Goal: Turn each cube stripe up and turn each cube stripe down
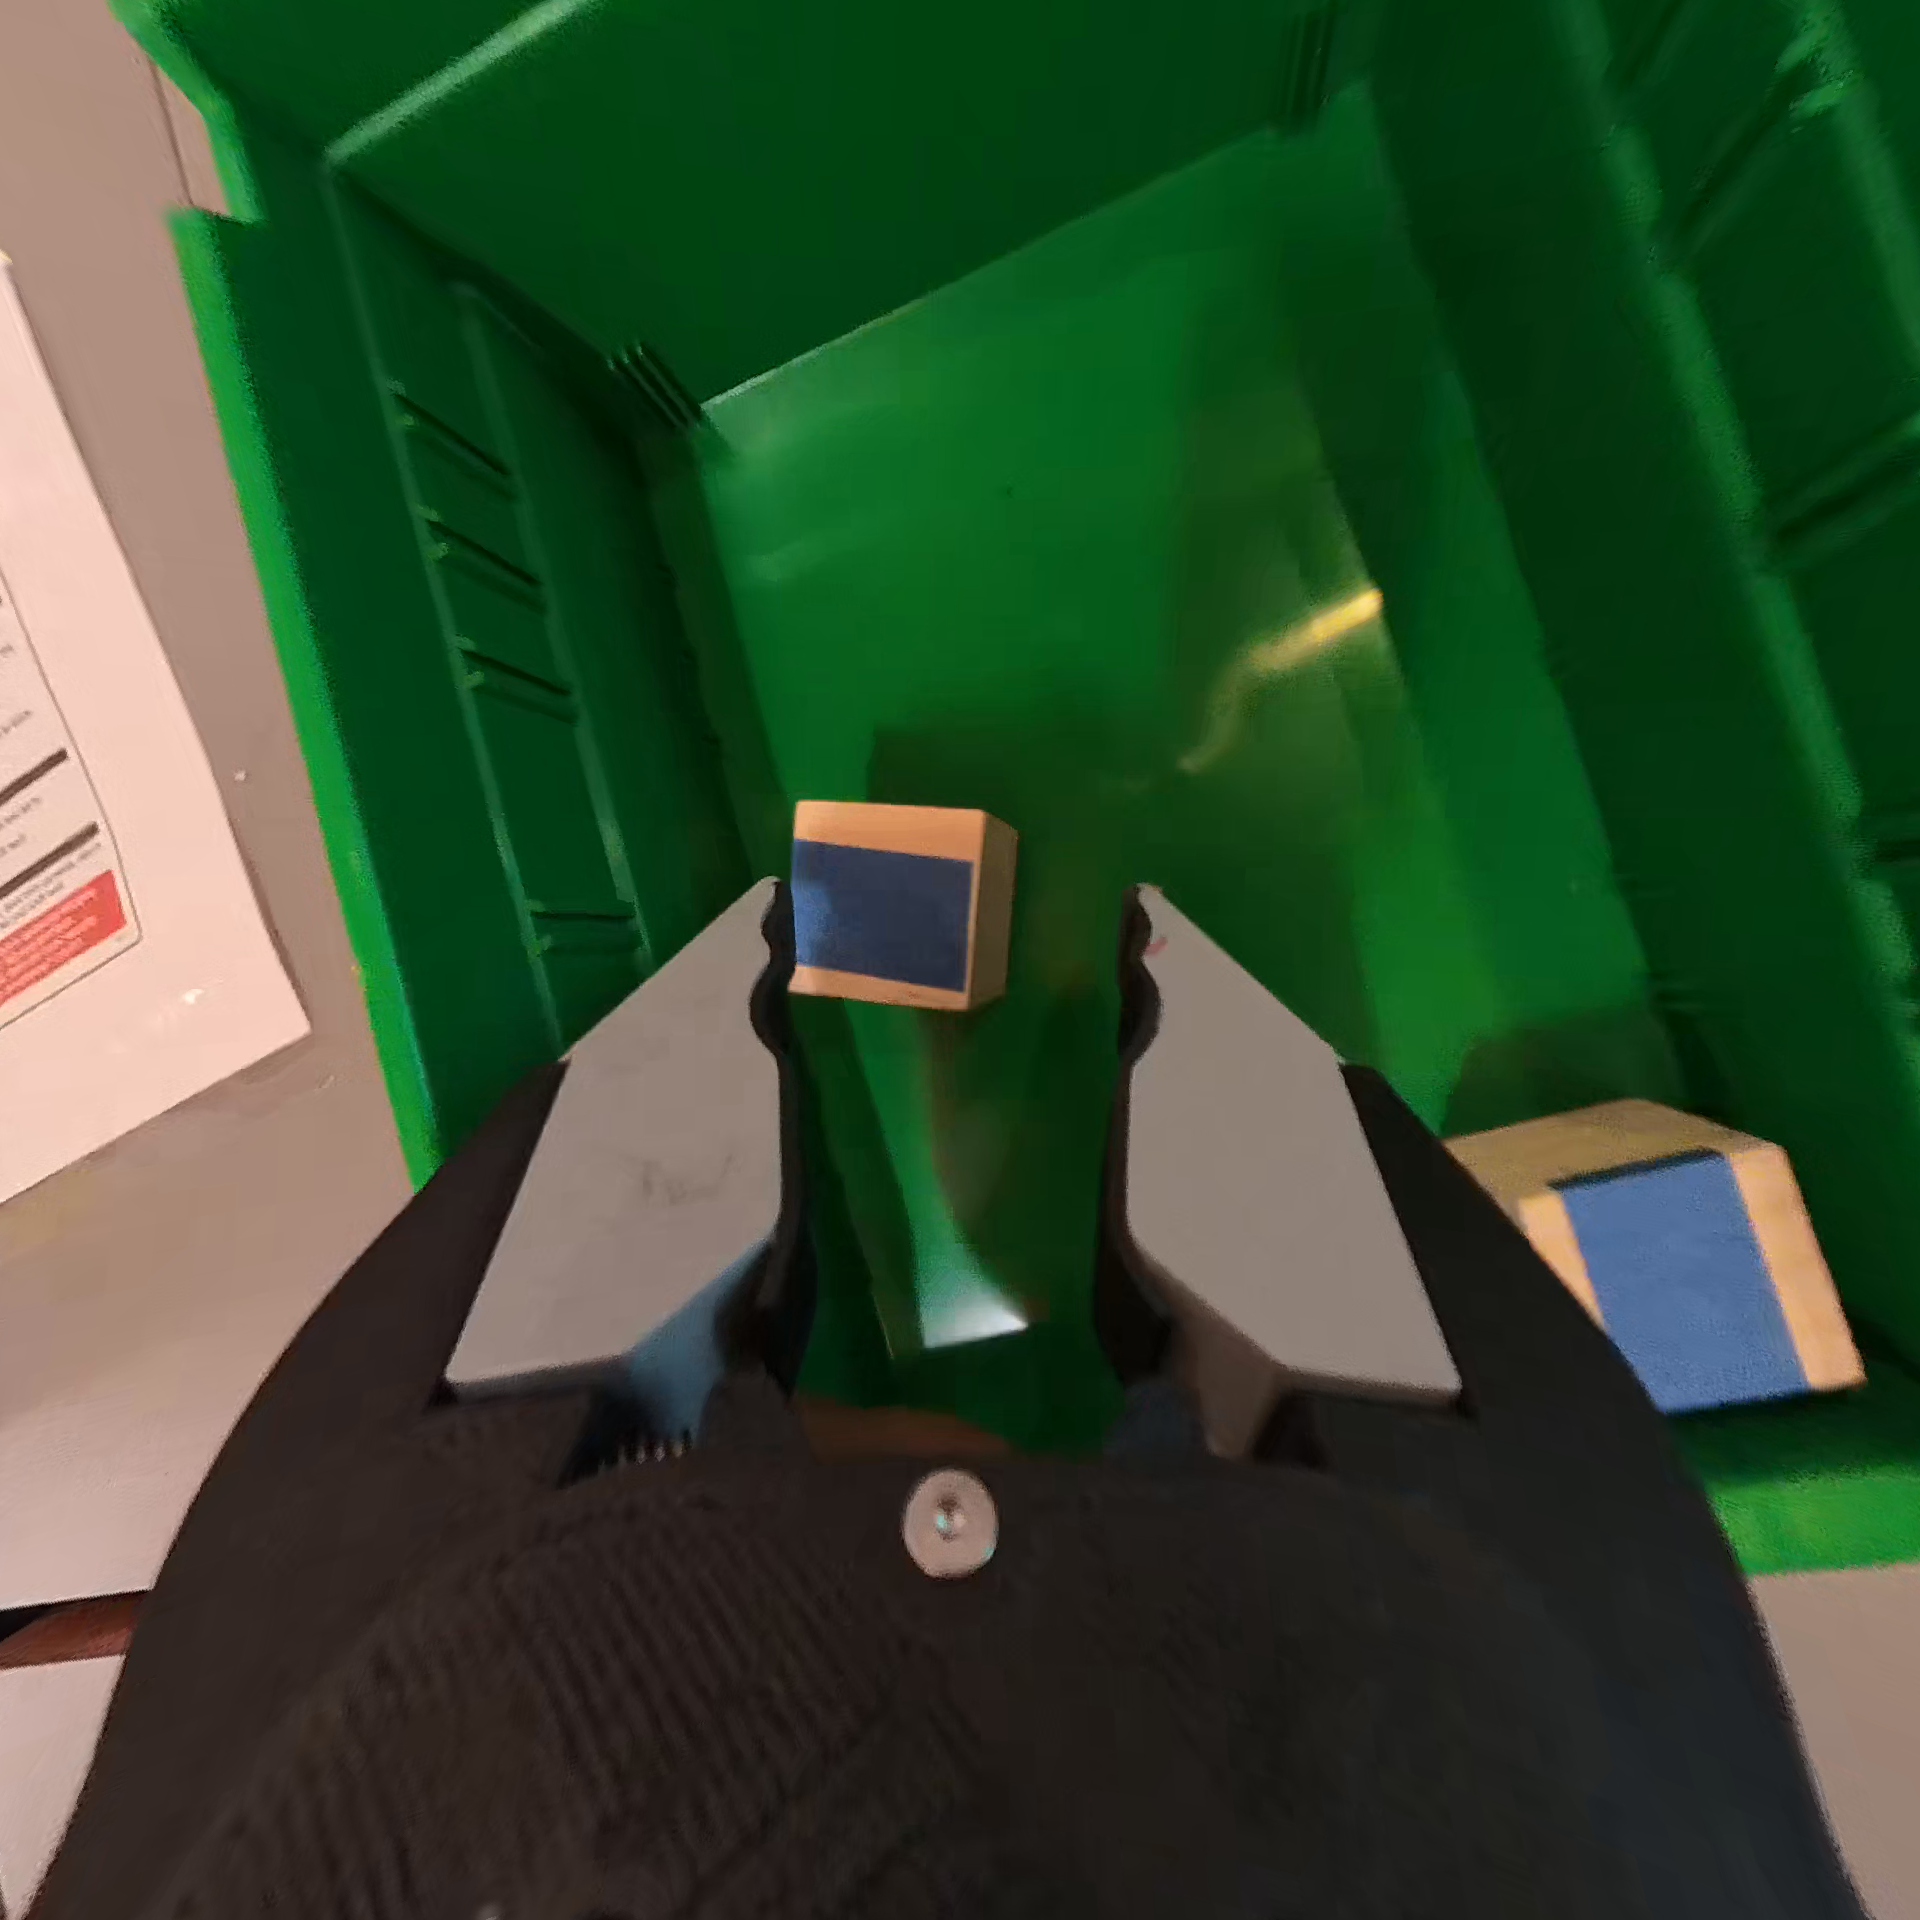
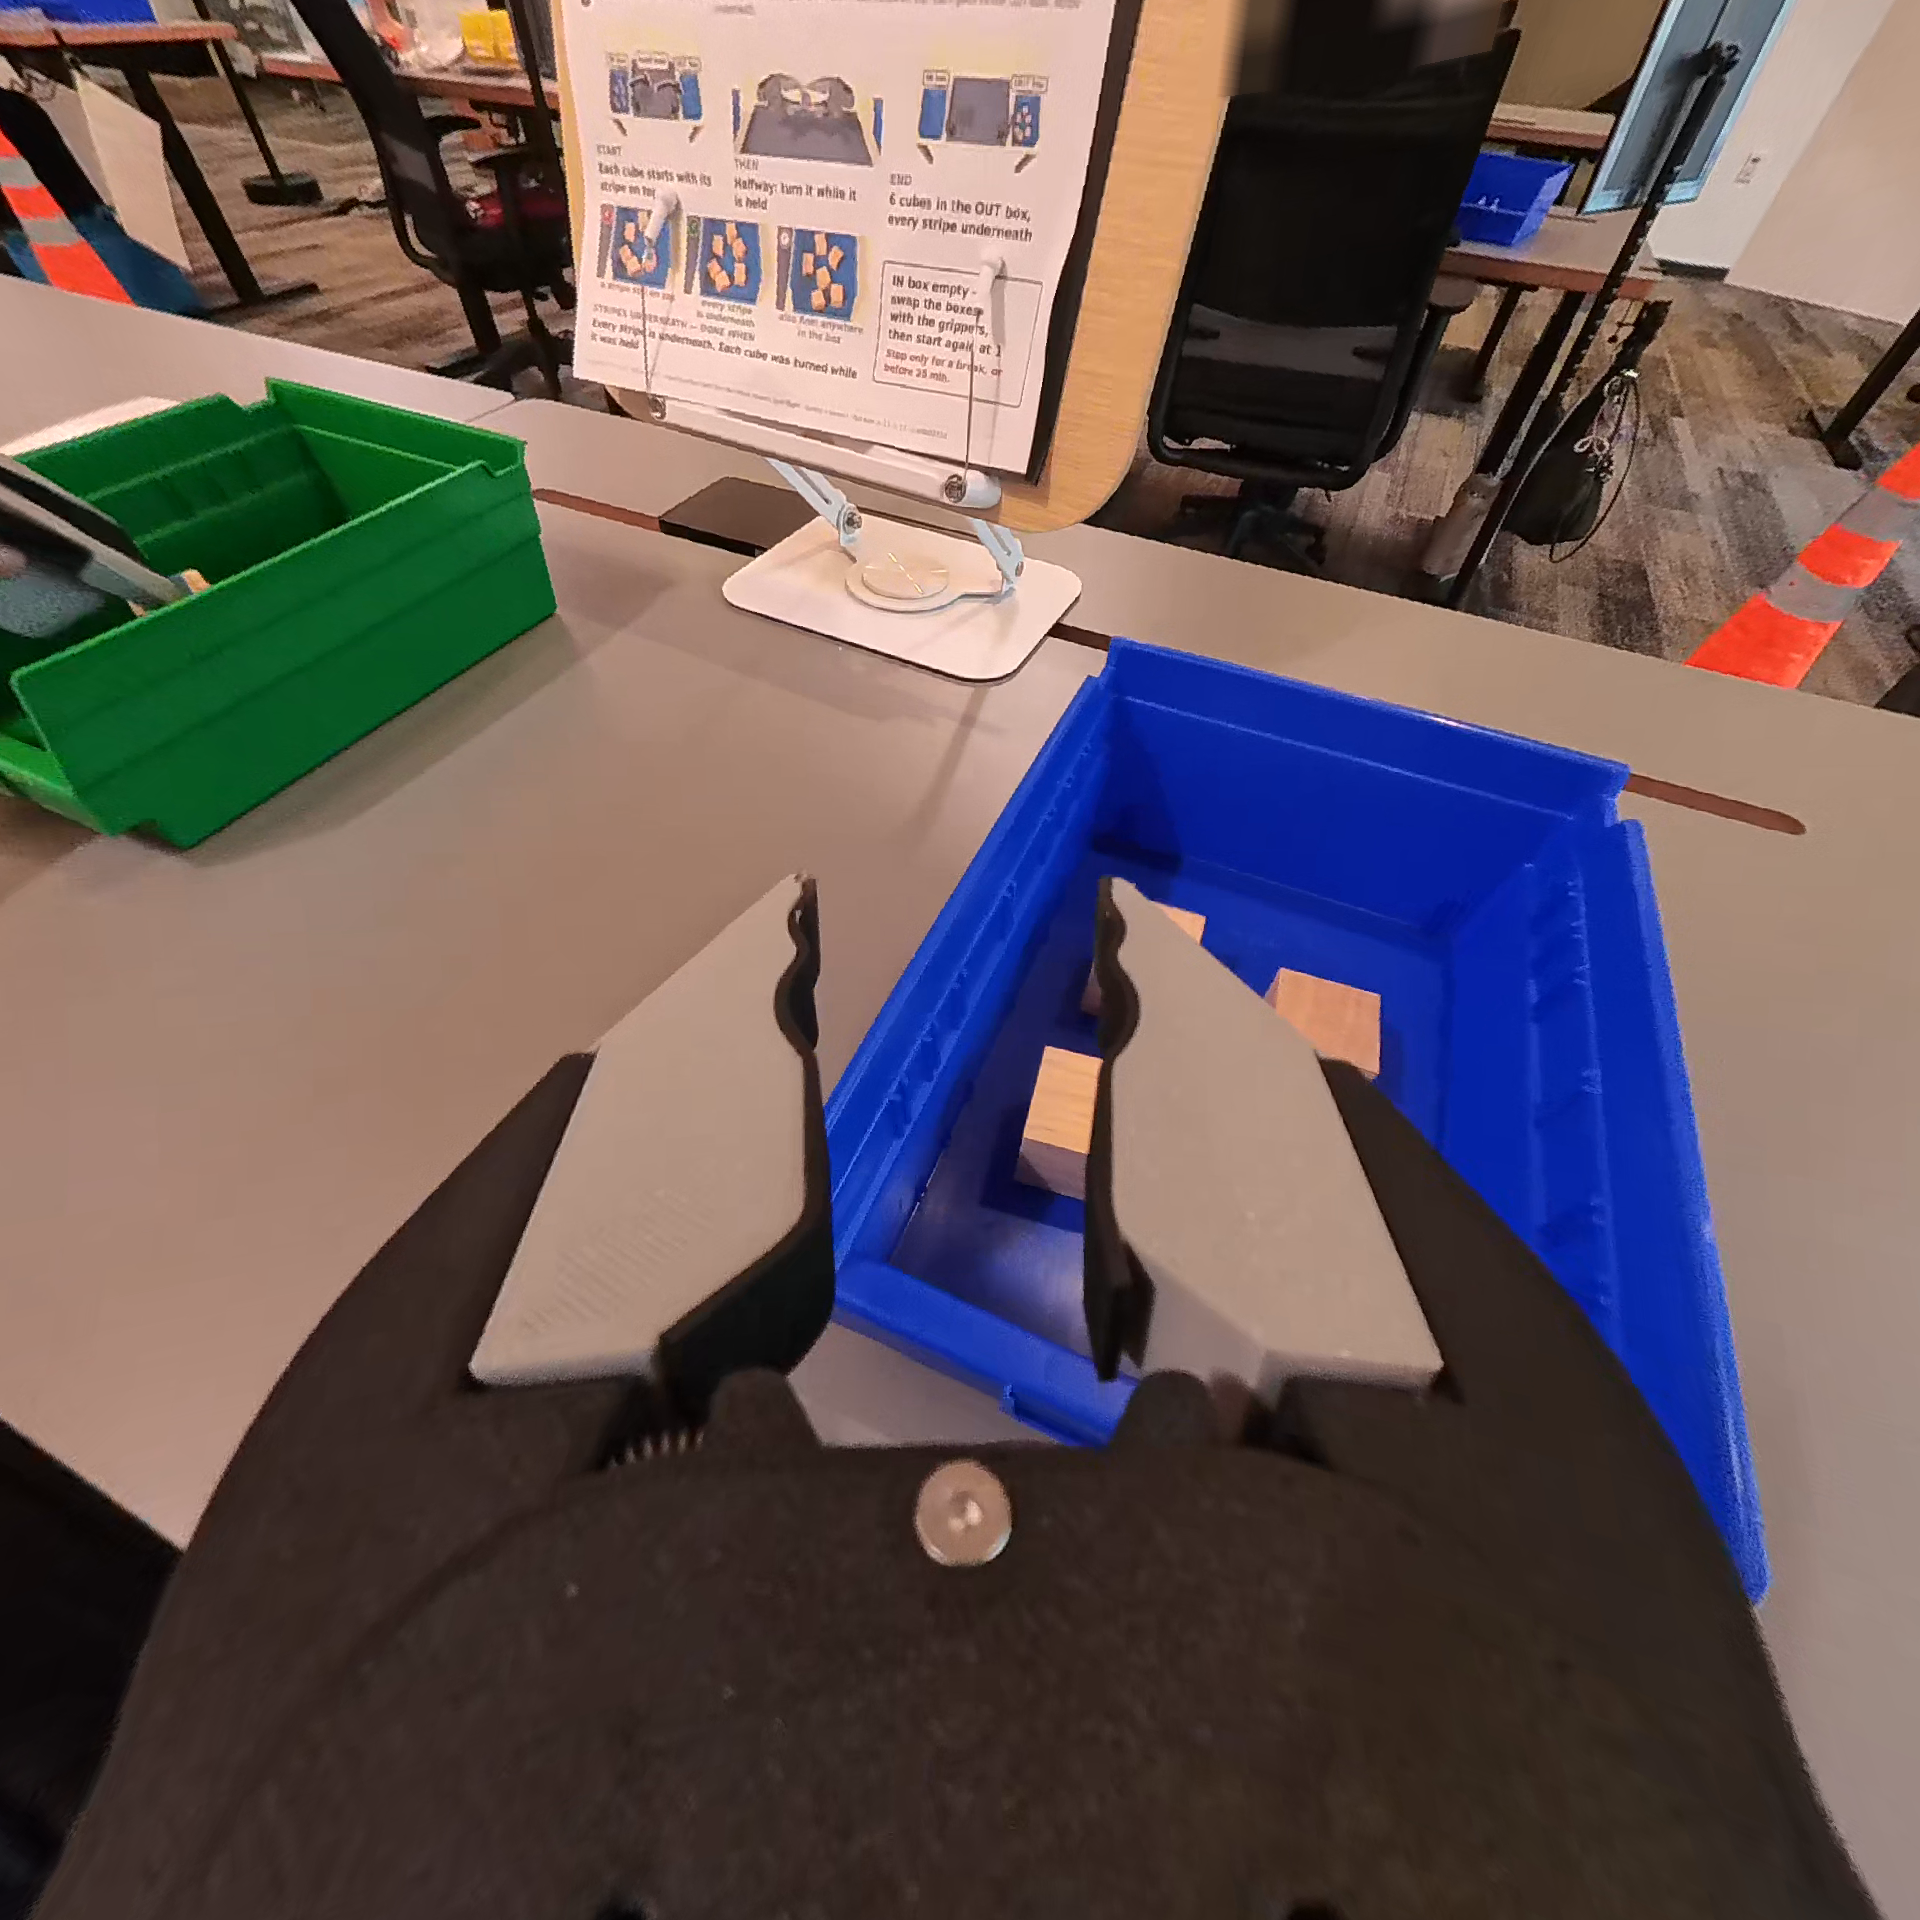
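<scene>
In the left wrist view, my left gripper (image 1: pixel 954 894) is open above the inside of the green bin (image 1: pixel 1039 520). A wooden cube with a blue stripe on top (image 1: pixel 896 906) lies just beyond its fingertips, nearer the left finger. A second striped cube (image 1: pixel 1673 1262) lies at the right. In the right wrist view, my right gripper (image 2: pixel 956 896) is open and empty over the near left rim of the blue bin (image 2: pixel 1299 790). Three plain wooden cubes lie inside: one (image 2: pixel 1062 1130), another (image 2: pixel 1330 1018), and one (image 2: pixel 1184 925) mostly hidden by my right finger.
The green bin (image 2: pixel 312 613) stands at the far left of the grey table (image 2: pixel 520 935), with the left gripper (image 2: pixel 83 561) reaching into it. An instruction sheet on a white stand (image 2: pixel 831 208) stands behind. A paper sheet (image 1: pixel 94 831) lies left of the green bin.
</scene>
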A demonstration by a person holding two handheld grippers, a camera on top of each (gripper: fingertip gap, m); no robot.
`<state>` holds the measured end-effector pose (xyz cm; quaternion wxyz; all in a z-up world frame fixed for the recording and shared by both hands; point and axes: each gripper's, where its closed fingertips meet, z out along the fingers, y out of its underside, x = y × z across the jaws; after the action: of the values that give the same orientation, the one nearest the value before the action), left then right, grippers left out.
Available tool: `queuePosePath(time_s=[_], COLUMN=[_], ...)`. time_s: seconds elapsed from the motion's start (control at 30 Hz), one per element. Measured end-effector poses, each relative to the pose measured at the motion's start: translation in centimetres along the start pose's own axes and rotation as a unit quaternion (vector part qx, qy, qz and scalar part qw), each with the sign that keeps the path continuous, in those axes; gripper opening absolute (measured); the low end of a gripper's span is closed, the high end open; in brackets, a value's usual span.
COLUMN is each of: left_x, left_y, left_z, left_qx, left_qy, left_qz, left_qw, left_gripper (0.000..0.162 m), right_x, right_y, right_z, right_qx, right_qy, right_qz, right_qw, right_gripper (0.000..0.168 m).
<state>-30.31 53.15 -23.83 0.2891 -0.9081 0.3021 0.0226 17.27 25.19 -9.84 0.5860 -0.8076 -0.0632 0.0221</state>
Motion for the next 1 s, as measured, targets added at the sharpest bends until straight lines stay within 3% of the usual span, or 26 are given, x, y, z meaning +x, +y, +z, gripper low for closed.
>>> queuePosePath(time_s=[0.23, 0.43, 0.73, 0.87, 1.0], left_x=[-1.5, 0.3, 1.5, 2.4, 6.6], left_y=[1.1, 1.0, 0.7, -1.8, -5.0], left_z=[2.7, 2.7, 2.6, 0.4, -6.3], left_qx=[-0.052, -0.042, -0.021, 0.060, 0.208], left_qy=[-0.040, 0.004, 0.019, 0.070, 0.177], left_qz=[0.036, 0.027, 0.028, -0.015, 0.010], left_qw=[0.997, 0.999, 0.999, 0.996, 0.962], left_gripper=[0.074, 0.048, 0.044, 0.044, 0.044], right_x=[-0.1, -0.3, -1.8, -3.1, -8.0], right_y=[0.2, 0.0, -0.2, 0.3, 1.0], right_z=[0.5, 0.2, 0.1, 0.6, 1.6], right_qx=[-0.005, -0.002, -0.005, -0.013, -0.026], right_qy=[-0.002, 0.000, -0.007, -0.030, -0.149], right_qz=[-0.007, -0.015, -0.037, -0.037, -0.001], right_qw=[1.000, 1.000, 0.999, 0.999, 0.989], right_gripper=[0.051, 0.050, 0.050, 0.050, 0.052])
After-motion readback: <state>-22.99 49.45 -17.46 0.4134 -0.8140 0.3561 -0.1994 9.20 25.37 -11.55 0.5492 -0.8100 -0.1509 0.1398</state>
